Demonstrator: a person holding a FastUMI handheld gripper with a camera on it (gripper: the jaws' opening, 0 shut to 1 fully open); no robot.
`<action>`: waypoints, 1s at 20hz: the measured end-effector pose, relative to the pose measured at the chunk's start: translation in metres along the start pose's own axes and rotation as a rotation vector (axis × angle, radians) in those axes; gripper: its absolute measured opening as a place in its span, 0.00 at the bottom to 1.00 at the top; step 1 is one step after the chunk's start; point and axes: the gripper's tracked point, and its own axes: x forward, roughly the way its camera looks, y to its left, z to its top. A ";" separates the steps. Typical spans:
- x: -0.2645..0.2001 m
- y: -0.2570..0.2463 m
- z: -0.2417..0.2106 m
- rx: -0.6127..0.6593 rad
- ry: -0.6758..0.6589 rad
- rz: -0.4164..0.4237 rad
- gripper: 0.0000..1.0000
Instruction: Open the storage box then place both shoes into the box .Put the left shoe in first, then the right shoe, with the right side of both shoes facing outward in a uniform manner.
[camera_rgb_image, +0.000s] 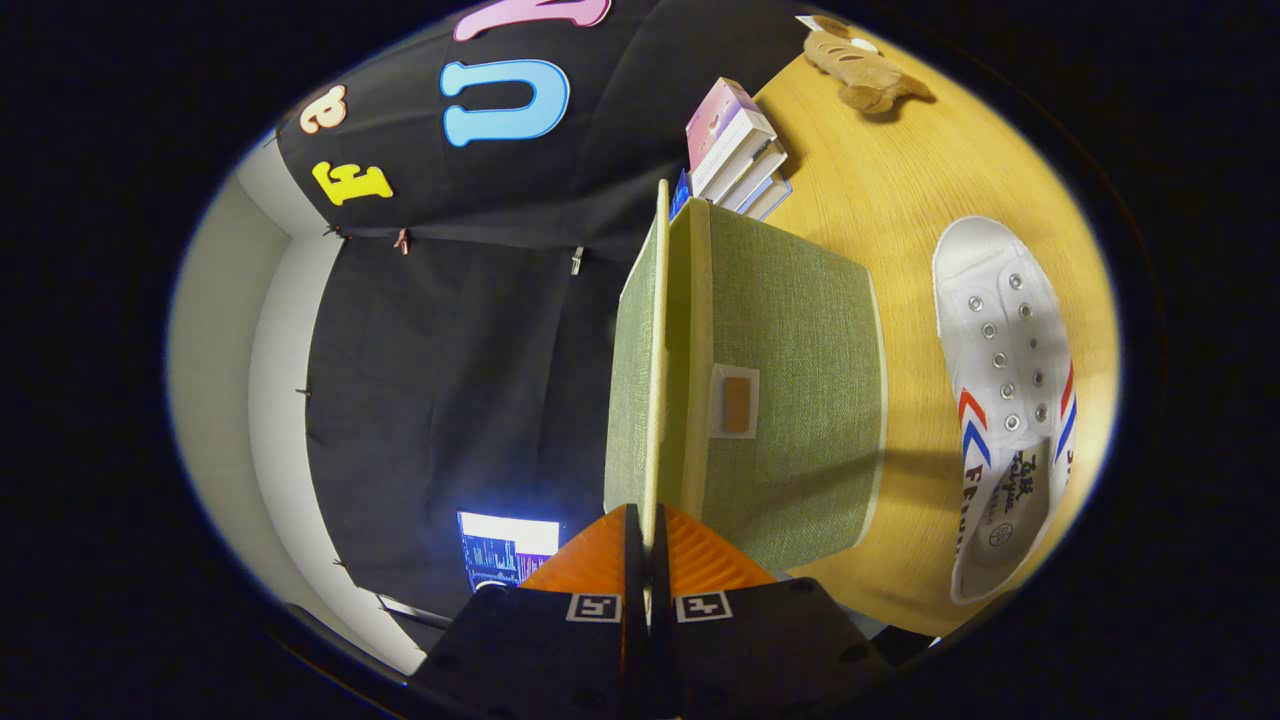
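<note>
The view is rolled on its side. My gripper (648, 535) is shut on the edge of the green fabric lid (634, 370) of the storage box (790, 390), both fingers pinching the thin lid between them. The lid stands lifted a little off the box's top rim, with a narrow gap showing. The box sits on the wooden table and has a small label patch (736, 402) on its front. A white canvas shoe (1010, 400) with red and blue stripes lies on the table beside the box, its opening nearer my fingers.
A stack of books (738, 150) stands on the wooden table (900, 190) beyond the box. A brown plush toy (862, 68) lies farther off. A lit screen (505, 548) glows beside my fingers, against the booth's black cloth.
</note>
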 end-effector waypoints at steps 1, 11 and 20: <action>-0.001 0.006 0.000 0.011 -0.006 0.000 0.05; -0.001 0.078 0.009 0.032 -0.080 0.005 0.05; 0.046 0.156 0.011 -0.019 -0.071 0.025 0.05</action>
